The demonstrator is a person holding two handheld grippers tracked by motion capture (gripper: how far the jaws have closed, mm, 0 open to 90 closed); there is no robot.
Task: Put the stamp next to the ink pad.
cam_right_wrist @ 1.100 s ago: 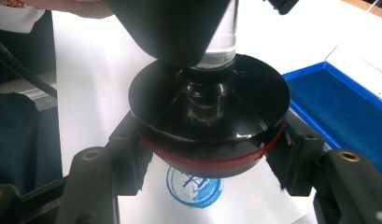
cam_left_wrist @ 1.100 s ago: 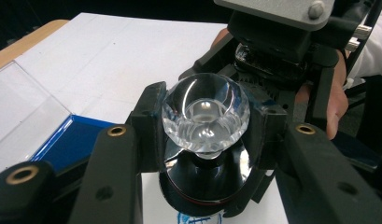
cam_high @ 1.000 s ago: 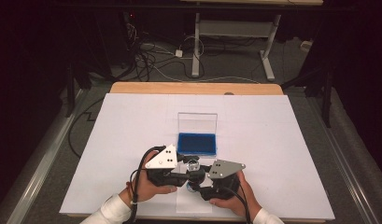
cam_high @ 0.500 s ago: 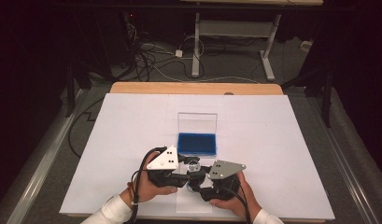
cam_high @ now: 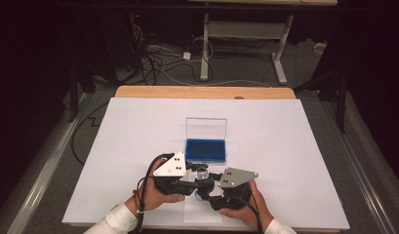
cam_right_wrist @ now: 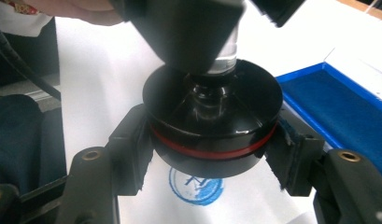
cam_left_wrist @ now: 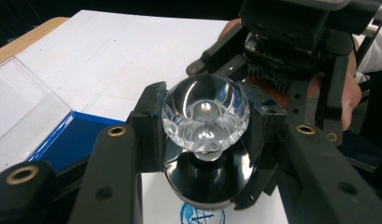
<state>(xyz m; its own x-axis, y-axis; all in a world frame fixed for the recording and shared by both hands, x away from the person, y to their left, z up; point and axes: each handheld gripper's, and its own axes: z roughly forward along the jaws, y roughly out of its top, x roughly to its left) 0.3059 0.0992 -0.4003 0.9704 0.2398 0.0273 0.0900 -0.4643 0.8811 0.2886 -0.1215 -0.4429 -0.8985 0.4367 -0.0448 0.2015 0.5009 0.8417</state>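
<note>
A stamp with a clear faceted knob (cam_left_wrist: 205,112) and a round black base (cam_right_wrist: 212,121) ringed in red hangs just above a white paper slip (cam_high: 202,213). My left gripper (cam_left_wrist: 205,127) is shut on the knob. My right gripper (cam_right_wrist: 212,156) is shut on the black base from the opposite side. A round blue stamped mark (cam_right_wrist: 196,185) lies on the paper right under the base. In the high view both grippers meet at the stamp (cam_high: 202,173) near the table's front edge, left gripper (cam_high: 197,174) and right gripper (cam_high: 208,187) close together.
A blue ink pad (cam_high: 205,150) in a clear case sits just beyond the grippers, its lid (cam_high: 206,129) standing upright at the back. The white table cover (cam_high: 294,146) spreads wide on both sides. A wooden edge (cam_high: 202,92) runs along the far side.
</note>
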